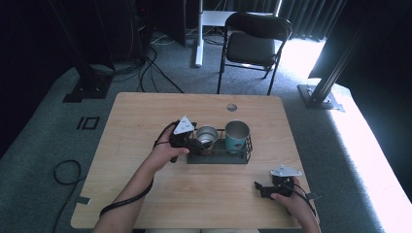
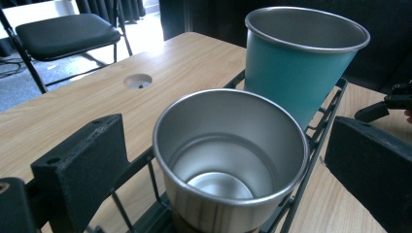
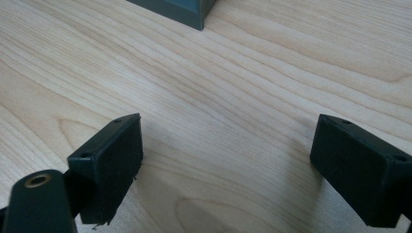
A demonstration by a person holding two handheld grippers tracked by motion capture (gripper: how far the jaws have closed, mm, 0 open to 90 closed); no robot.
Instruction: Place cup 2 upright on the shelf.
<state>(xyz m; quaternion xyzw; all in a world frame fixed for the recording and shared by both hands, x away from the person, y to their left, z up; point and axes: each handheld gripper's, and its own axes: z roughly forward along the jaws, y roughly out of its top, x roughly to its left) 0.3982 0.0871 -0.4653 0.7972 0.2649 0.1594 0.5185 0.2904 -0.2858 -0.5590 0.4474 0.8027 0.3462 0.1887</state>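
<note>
A dark wire rack (image 1: pixel 219 158) stands mid-table and holds two upright cups. The bare steel cup (image 1: pixel 207 134) is in its left end and the teal cup (image 1: pixel 236 136) in its right end. My left gripper (image 1: pixel 200 142) reaches in from the left. In the left gripper view the left gripper (image 2: pixel 227 133) is open, with a jaw on each side of the steel cup (image 2: pixel 228 160) and a gap on both sides. The teal cup (image 2: pixel 296 63) stands just behind it. My right gripper (image 1: pixel 259 188) rests low near the front right edge. The right gripper (image 3: pixel 228 133) is open over bare wood.
The tabletop (image 1: pixel 145 121) has a round cable hole (image 1: pixel 231 107) behind the rack. A black folding chair (image 1: pixel 252 43) stands beyond the far edge. Cables and stand feet lie on the floor at left. A corner of the rack base (image 3: pixel 180 9) lies ahead of the right gripper.
</note>
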